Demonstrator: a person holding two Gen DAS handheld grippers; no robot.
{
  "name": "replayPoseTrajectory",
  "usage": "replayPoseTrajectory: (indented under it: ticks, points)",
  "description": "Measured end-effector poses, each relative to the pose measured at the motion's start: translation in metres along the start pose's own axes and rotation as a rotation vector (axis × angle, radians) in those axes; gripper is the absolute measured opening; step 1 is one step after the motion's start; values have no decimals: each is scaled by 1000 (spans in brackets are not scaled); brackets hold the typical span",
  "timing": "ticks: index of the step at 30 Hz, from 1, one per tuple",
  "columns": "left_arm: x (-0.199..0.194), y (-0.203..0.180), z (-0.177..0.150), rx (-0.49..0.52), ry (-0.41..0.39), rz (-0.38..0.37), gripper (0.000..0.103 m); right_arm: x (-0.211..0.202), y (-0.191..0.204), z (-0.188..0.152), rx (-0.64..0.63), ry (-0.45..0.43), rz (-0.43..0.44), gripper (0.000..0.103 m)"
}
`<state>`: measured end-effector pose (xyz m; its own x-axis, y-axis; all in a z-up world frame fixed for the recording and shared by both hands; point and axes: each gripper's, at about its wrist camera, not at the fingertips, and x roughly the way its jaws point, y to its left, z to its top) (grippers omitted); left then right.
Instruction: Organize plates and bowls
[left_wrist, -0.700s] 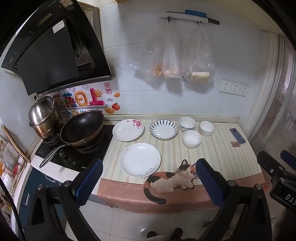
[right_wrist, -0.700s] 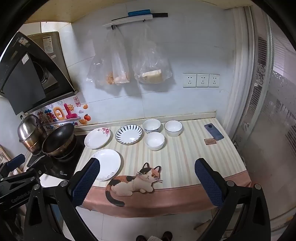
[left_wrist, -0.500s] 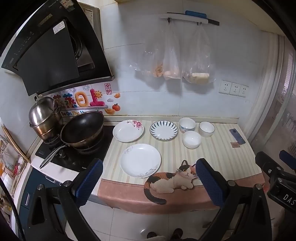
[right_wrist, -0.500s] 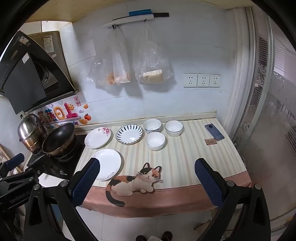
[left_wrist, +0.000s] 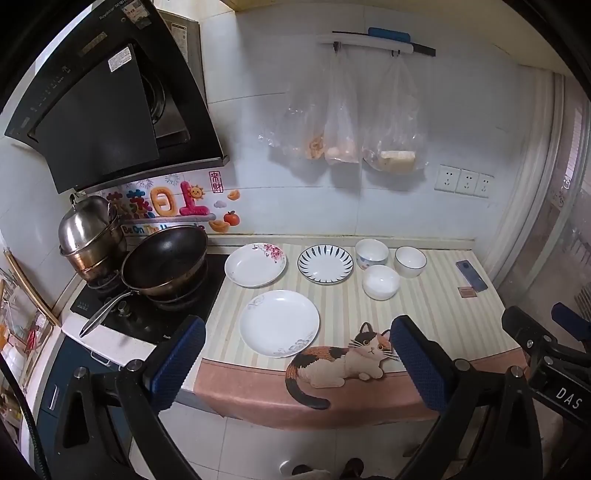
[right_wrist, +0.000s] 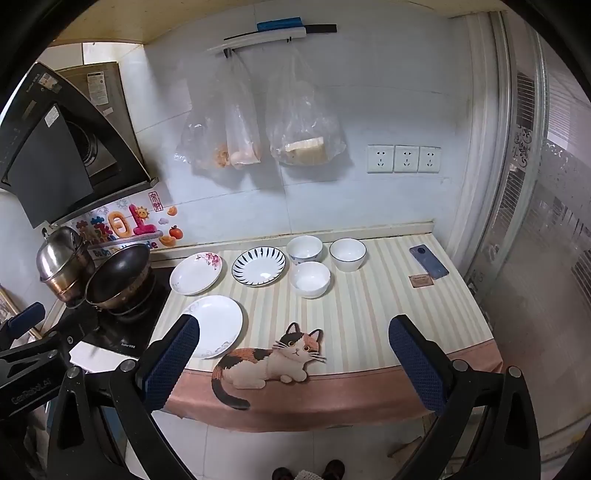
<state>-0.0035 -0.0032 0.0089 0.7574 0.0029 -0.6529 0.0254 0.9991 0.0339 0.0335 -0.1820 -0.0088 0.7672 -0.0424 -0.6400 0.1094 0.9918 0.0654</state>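
Note:
Three plates lie on the striped counter: a plain white plate (left_wrist: 279, 323) (right_wrist: 216, 325) at the front, a flowered plate (left_wrist: 255, 264) (right_wrist: 195, 272) behind it, and a blue-striped plate (left_wrist: 325, 263) (right_wrist: 258, 266) to its right. Three white bowls stand close together right of the plates: one in front (left_wrist: 381, 281) (right_wrist: 309, 278), two behind (left_wrist: 371, 253) (left_wrist: 410, 261) (right_wrist: 304, 248) (right_wrist: 347, 253). My left gripper (left_wrist: 297, 360) and right gripper (right_wrist: 293, 356) are both open and empty, held in front of the counter's front edge, well short of the dishes.
A black wok (left_wrist: 164, 258) and a steel pot (left_wrist: 90, 232) sit on the stove at the left. A phone (right_wrist: 428, 261) and a small card (right_wrist: 420, 280) lie at the counter's right end. Plastic bags (right_wrist: 258, 122) hang on the wall above. A cat picture (right_wrist: 269, 360) marks the counter's front edge.
Both views have shifted very slightly; the dishes have not moved and both grippers stay open.

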Motion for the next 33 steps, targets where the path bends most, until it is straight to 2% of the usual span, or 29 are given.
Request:
replayPoseTrajectory:
  ticks: [33]
  points:
    - [-5, 2, -1, -4, -11, -5, 103, -1, 1, 5, 8, 12, 16, 103]
